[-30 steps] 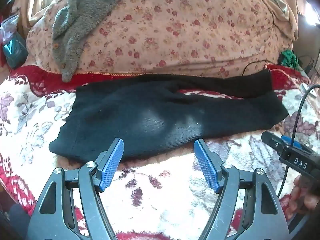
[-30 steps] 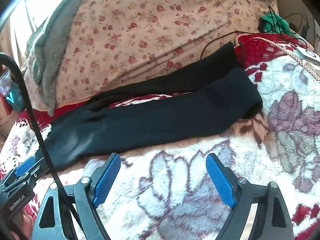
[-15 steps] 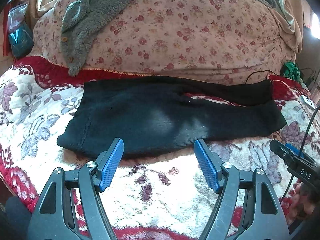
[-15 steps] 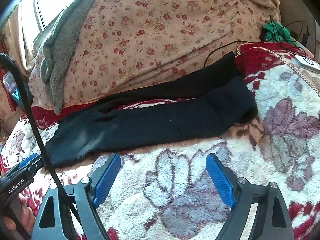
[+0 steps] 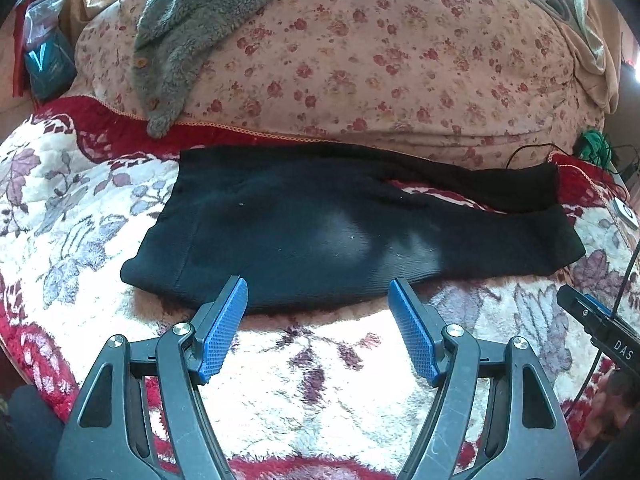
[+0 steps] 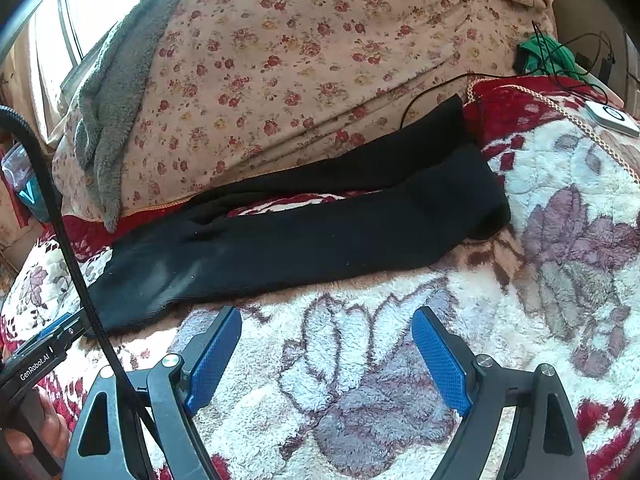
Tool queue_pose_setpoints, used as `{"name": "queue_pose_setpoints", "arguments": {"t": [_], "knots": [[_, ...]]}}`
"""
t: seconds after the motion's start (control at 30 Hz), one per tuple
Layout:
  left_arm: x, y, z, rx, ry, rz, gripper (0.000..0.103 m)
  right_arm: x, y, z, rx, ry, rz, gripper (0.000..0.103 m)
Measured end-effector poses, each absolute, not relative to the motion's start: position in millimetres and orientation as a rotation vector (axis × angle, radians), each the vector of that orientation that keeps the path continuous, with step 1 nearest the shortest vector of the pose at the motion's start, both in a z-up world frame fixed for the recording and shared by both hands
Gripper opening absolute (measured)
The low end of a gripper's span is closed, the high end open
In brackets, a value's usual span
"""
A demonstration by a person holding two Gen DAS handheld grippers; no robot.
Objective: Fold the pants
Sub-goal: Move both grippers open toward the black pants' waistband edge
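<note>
Black pants (image 5: 320, 232) lie flat on a floral fleece blanket (image 5: 304, 380), waist at the left, the two legs running to the right with a gap between them. My left gripper (image 5: 318, 312) is open and empty, hovering just before the pants' near edge at the seat. In the right wrist view the pants (image 6: 320, 228) stretch from lower left to upper right. My right gripper (image 6: 326, 344) is open and empty over the blanket (image 6: 360, 380), short of the near leg.
A large floral-covered bundle (image 5: 360, 60) rises behind the pants with a grey fleece garment (image 5: 180, 20) draped on it. Black cables (image 6: 520, 76), a green item (image 6: 548, 54) and a small white device (image 6: 612, 118) lie at the far right.
Both grippers have drawn back and up slightly, so the pants sit further off in both views. The left view has shifted left, with the waist more central. Both grippers stay open.
</note>
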State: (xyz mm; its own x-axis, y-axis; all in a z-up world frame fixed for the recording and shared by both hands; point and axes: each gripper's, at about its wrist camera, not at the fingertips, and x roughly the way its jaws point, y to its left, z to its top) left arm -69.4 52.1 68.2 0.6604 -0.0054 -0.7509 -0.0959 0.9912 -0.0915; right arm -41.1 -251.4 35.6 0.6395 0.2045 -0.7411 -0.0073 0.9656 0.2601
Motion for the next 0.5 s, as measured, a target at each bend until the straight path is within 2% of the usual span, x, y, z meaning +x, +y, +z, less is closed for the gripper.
{"name": "queue_pose_setpoints", "arguments": {"t": [0.5], "knots": [[-72, 80, 53, -0.254, 0.922, 0.047, 0.074, -38, -257, 24, 0.266, 0.902, 0.112, 0.086]]}}
